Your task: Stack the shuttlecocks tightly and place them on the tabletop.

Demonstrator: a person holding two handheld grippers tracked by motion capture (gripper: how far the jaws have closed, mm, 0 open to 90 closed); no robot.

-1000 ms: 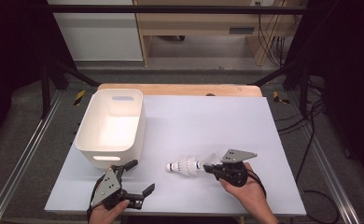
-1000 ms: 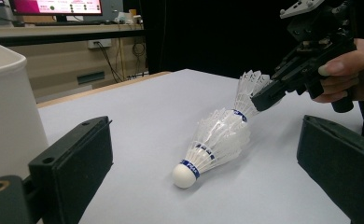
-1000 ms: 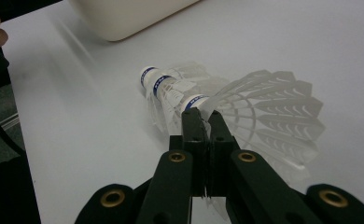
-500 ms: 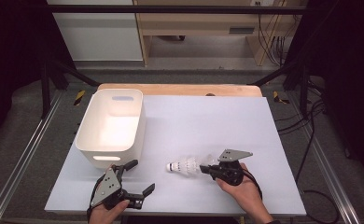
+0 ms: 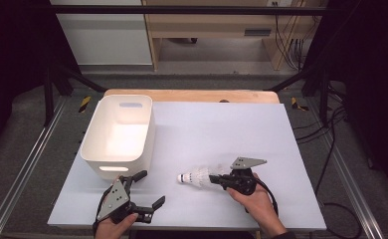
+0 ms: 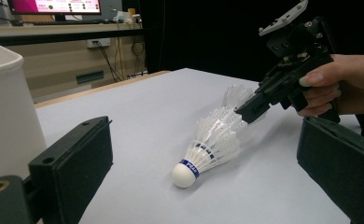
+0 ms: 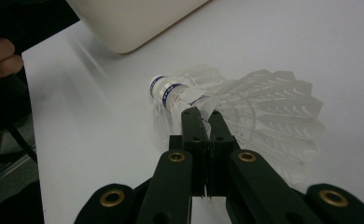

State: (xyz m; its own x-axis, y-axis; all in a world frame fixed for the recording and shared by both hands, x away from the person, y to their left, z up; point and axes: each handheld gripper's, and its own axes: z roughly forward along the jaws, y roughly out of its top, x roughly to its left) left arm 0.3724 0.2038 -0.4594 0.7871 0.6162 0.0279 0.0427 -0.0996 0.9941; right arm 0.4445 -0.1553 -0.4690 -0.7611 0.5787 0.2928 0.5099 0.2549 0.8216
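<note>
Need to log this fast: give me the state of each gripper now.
Left gripper: open, holding nothing.
Right gripper: closed on the feather skirt of the shuttlecock.

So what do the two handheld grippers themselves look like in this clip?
Both are black pistol-style tools with two flat black jaws. The left gripper and the right gripper each carry a grey three-cornered plate on top, and brass-coloured pivot rivets show at the jaw links. A black cable trails from the right one. The hands are bare; a dark sleeve edge shows at the right wrist.
</note>
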